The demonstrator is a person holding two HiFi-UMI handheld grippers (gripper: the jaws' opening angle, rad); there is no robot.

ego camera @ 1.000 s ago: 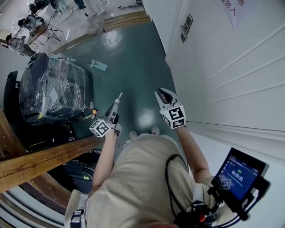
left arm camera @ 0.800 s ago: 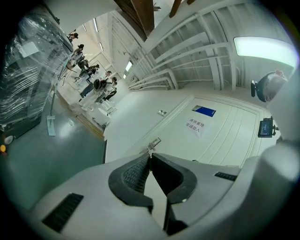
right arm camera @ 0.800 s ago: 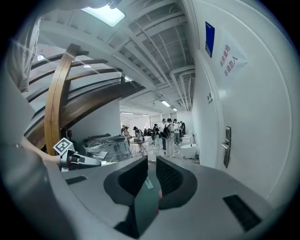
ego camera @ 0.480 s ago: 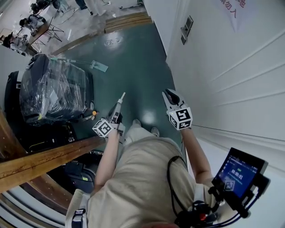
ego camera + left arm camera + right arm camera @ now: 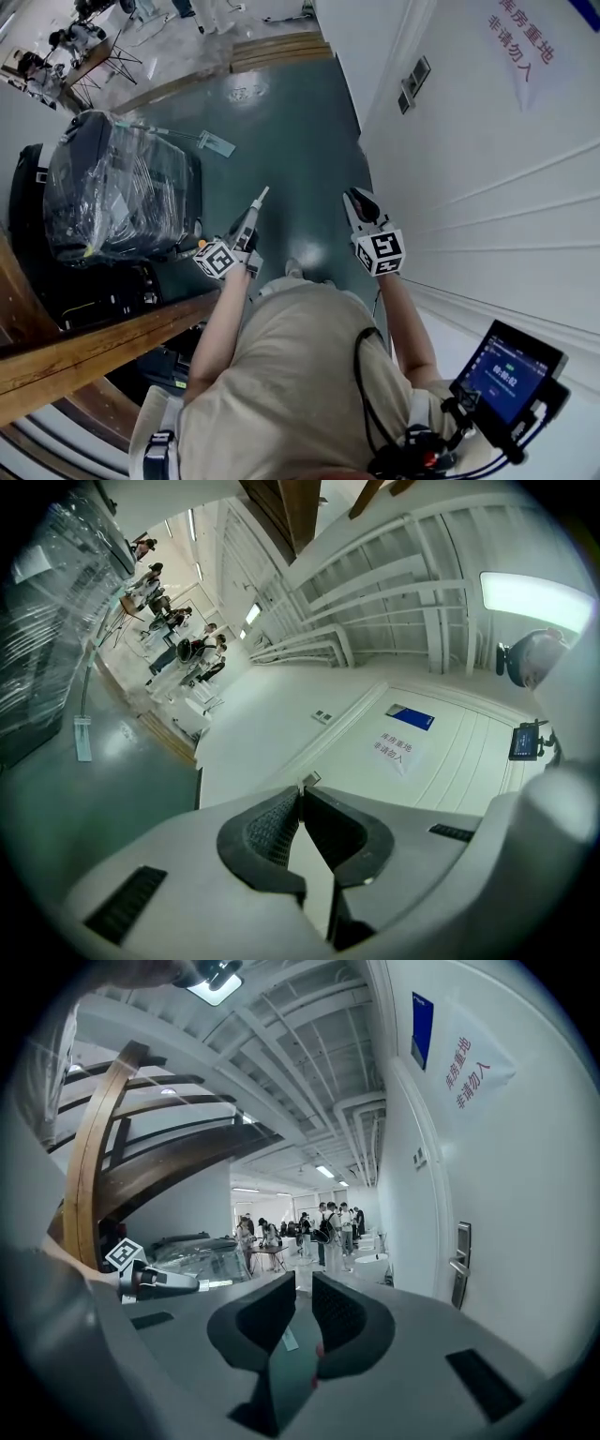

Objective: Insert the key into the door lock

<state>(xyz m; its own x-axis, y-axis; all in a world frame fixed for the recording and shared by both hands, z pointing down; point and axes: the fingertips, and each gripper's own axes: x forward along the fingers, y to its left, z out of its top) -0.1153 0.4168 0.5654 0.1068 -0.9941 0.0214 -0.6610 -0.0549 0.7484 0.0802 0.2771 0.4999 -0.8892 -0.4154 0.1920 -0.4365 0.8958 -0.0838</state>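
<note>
The white door (image 5: 487, 169) runs along the right, with a red-lettered sign (image 5: 520, 42) on it. Its silver lock plate and handle (image 5: 459, 1262) show in the right gripper view, ahead on the right wall. My left gripper (image 5: 260, 194) is held out level over the green floor with its jaws shut tip to tip (image 5: 300, 789). I make out no key between them. It also shows from the side (image 5: 187, 1284) in the right gripper view. My right gripper (image 5: 356, 197) is nearer the door, its pads (image 5: 302, 1283) a narrow gap apart, with floor showing through.
A dark case wrapped in plastic film (image 5: 117, 187) stands at the left. A wooden beam (image 5: 84, 347) slants beside it. A flat mop (image 5: 211, 141) lies on the green floor (image 5: 281, 122). People and tables (image 5: 319, 1222) fill the far end. A small screen (image 5: 506, 375) hangs at my right hip.
Both grippers have moved forward along the corridor, and the person has stepped ahead. The door sign now shows fuller in the head view. The left jaws stay shut.
</note>
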